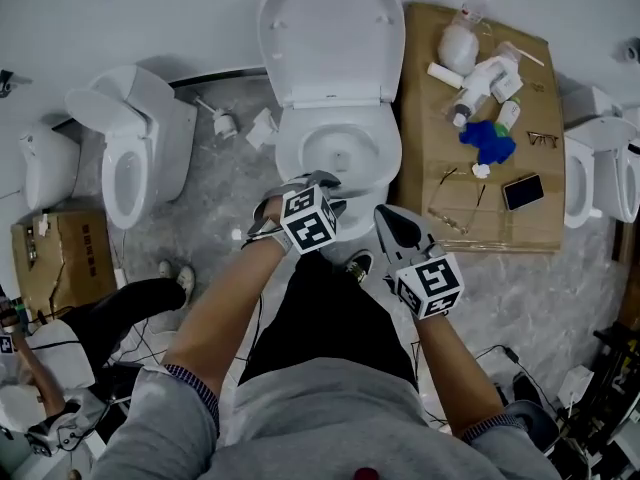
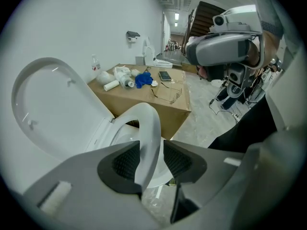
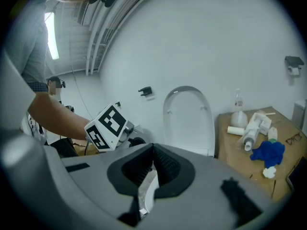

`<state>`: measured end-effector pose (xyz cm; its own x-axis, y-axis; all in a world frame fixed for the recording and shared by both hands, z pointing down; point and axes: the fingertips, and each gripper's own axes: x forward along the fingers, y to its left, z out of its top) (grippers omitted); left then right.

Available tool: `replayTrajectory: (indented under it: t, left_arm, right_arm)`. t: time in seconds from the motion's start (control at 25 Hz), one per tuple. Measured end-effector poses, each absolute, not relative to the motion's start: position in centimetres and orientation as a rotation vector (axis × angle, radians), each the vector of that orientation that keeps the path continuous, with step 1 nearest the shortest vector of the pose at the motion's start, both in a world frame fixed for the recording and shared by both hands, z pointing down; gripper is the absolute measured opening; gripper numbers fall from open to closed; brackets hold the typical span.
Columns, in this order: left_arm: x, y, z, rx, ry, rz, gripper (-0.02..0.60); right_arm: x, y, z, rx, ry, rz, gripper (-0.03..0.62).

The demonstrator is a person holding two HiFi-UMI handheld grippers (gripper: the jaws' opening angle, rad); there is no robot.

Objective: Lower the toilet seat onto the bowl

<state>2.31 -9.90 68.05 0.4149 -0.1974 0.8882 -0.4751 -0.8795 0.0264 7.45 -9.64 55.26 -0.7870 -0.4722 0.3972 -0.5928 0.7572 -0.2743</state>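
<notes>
Cardboard box [image 1: 520,233] bearing blue cloth [image 1: 488,142], phone [image 1: 523,191], glasses [image 1: 455,211], white bottles [image 1: 480,83]

Smooth, glossy white, hard like glazed ceramic, on the bowl [image 2: 120,133]. Similar white sheen, more plastic-looking, on the toilet seat [image 2: 151,123] and the lid [image 1: 330,33]. Matt grey moulded plastic for the left gripper [image 2: 152,147] and right gripper [image 3: 152,147]. Black, finely ribbed and rubbery-looking on the pads [image 2: 125,164]. Flat printed black-and-white on the marker cube [image 1: 308,218]. Dull brown cardboard, slightly scuffed, for the cardboard box [image 1: 520,238]. Crumpled bright blue cloth [image 1: 488,140]. Glossy dark glass on the phone [image 1: 523,191]. Mottled grey, stone-like, faintly shiny on the floor [image 1: 210,188]. Soft grey knit on the sleeve [image 1: 160,438].
</notes>
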Motion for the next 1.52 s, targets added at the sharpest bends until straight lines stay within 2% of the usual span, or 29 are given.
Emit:
replayTrajectory:
  t: [1.52]
  left_arm:
    - [4.8, -0.3, 80.7, 2.385, -0.431, 1.367, 0.161]
  right_arm:
    - [8.1, -2.7, 69.8, 0.995, -2.506, 0.652, 0.015]
